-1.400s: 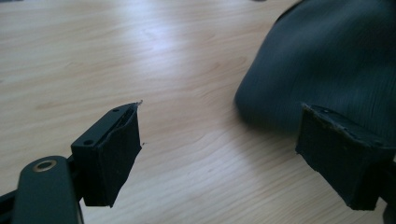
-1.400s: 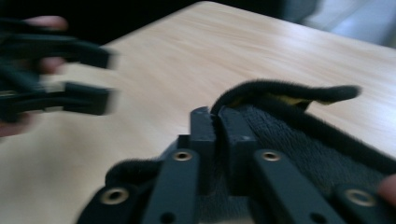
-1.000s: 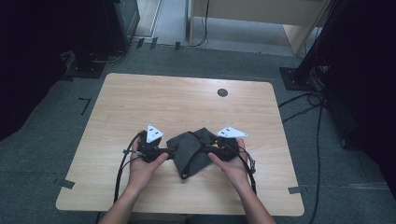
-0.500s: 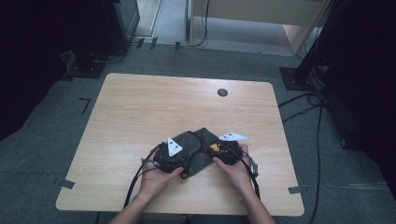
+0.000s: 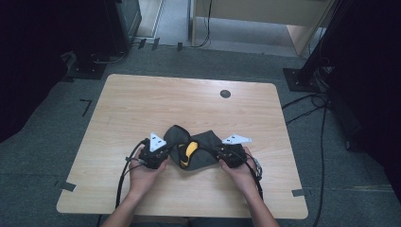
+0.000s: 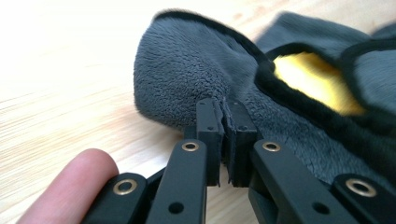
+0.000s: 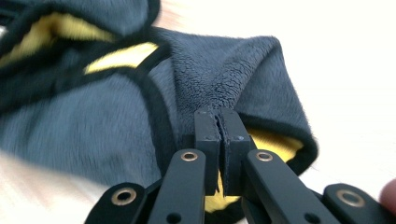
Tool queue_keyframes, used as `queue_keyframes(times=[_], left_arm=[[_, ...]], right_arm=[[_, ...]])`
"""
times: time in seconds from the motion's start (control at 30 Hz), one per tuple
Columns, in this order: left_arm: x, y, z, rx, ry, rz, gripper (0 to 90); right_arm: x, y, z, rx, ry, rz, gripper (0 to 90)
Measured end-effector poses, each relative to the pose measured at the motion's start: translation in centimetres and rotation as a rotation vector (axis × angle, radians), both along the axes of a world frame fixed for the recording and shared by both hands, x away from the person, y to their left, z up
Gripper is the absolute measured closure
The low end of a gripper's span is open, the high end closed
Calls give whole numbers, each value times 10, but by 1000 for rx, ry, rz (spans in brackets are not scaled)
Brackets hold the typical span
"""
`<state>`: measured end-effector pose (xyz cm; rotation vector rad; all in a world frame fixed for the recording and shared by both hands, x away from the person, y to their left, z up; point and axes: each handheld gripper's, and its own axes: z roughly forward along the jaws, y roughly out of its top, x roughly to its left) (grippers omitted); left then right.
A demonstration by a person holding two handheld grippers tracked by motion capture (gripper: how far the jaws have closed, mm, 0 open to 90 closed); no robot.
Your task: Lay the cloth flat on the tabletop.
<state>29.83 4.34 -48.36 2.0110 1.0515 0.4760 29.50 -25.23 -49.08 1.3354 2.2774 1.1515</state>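
the garment [image 5: 196, 149] is lying crosswise between both tools, being pinched by left tool [image 6: 223, 140] and right tool [image 7: 220, 142] at opposite ends.

Lab-like room: carpet floor [image 5: 71, 101], trailing cables [image 5: 309, 111], wooden table [image 5: 142, 104].

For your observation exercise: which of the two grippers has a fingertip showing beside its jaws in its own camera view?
The left gripper: a fingertip lies beside its jaws; both pinch the grey fleece cloth.

Dim, dark-cornered high view; overexposed, glaring tabletop [image 6: 56, 56] and blurred edges in both gripper views.
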Motion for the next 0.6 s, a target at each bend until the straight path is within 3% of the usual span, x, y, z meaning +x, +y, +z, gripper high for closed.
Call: queue_keyframes(times=[0.1, 0.27, 0.33, 0.6], left_arm=[[2, 15, 7, -30, -2, 15, 870], [0, 22, 13, -48, -13, 14, 869], [-2, 27, 20, -69, -28, 7, 869], [-16, 42, 64, -146, -119, -19, 868]], right_arm=[[-7, 2, 9, 32, -24, 40, 885], [-16, 8, 24, 44, -76, 71, 884], [-23, 9, 38, 66, -125, 89, 884], [-38, 8, 73, 135, -214, 106, 885]])
